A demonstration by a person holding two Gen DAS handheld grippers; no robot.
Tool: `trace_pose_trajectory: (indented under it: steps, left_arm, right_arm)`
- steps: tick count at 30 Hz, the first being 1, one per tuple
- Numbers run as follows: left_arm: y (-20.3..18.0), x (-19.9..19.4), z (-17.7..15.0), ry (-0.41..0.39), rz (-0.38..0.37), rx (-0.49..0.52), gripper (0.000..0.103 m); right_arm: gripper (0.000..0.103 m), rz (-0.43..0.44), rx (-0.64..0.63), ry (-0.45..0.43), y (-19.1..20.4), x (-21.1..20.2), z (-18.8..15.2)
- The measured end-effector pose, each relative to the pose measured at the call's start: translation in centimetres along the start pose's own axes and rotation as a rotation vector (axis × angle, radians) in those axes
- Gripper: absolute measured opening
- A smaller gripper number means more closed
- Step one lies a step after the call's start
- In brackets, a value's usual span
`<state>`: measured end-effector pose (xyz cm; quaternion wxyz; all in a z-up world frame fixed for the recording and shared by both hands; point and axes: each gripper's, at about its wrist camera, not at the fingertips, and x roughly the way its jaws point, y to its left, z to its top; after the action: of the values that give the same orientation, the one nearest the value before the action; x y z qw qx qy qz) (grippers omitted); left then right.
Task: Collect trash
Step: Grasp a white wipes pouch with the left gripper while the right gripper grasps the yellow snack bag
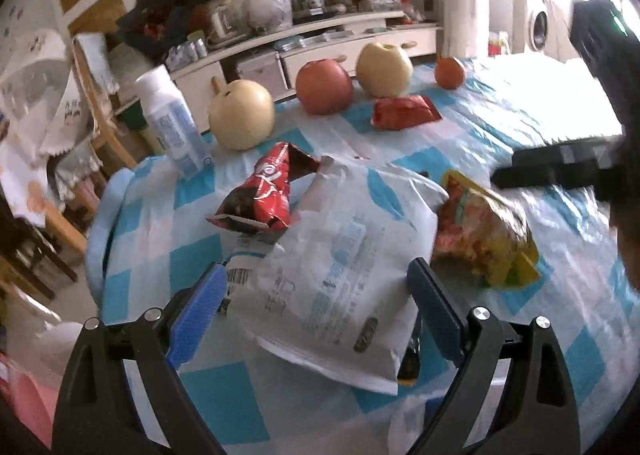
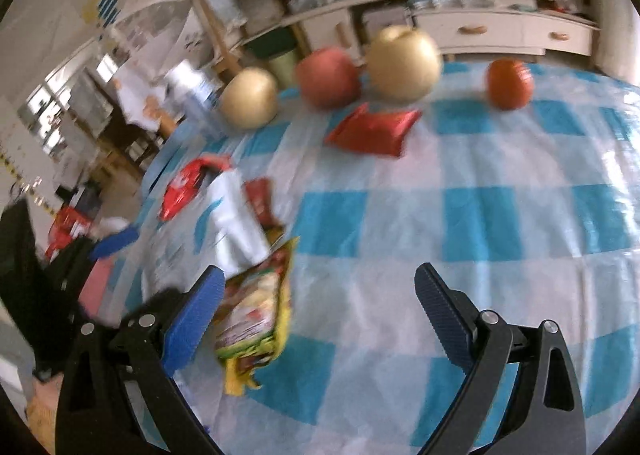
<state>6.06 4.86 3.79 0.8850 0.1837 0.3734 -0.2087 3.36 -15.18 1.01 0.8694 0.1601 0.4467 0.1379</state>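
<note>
A white plastic bag (image 1: 340, 255) lies on the checked table, between the open fingers of my left gripper (image 1: 316, 291). A dark red snack wrapper (image 1: 264, 195) lies at its far left, a yellow-red snack packet (image 1: 484, 239) at its right. A red wrapper (image 1: 404, 111) lies near the fruit. My right gripper (image 2: 320, 299) is open and empty above the cloth; the yellow-red packet (image 2: 256, 311) is by its left finger. The white bag (image 2: 228, 223), dark red wrapper (image 2: 188, 187) and red wrapper (image 2: 376, 131) show there too.
Two pale apples (image 1: 242, 115), a red apple (image 1: 324, 85) and an orange (image 1: 450, 71) line the far edge of the blue-and-white checked table (image 1: 560, 355). A white bottle (image 1: 172, 123) stands far left. The right gripper's body (image 1: 568, 171) shows at right. Cluttered shelves stand behind.
</note>
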Motion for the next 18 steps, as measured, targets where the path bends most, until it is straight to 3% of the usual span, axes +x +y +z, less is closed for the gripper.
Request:
trace_pose_trajectory:
  steps: [7, 9, 15, 18]
  left_arm:
    - [0.0, 1.0, -0.1, 0.004, -0.096, -0.076, 0.094]
    - [0.0, 1.2, -0.2, 0.004, -0.106, -0.091, 0.094]
    - [-0.6, 1.1, -0.3, 0.023, -0.174, -0.088, 0.094]
    - [-2.0, 1.0, -0.3, 0.038, -0.202, -0.021, 0.094]
  right_arm:
    - [0.094, 0.015, -0.119, 0.071, 2.9, 1.4, -1.7]
    - [0.088, 0.019, -0.128, 0.077, 3.0, 1.4, -1.9]
    - [0.085, -0.077, -0.143, 0.049, 1.5, 0.4, -1.7]
    - [0.085, -0.118, -0.115, 0.03, -0.1, -0.5, -1.6]
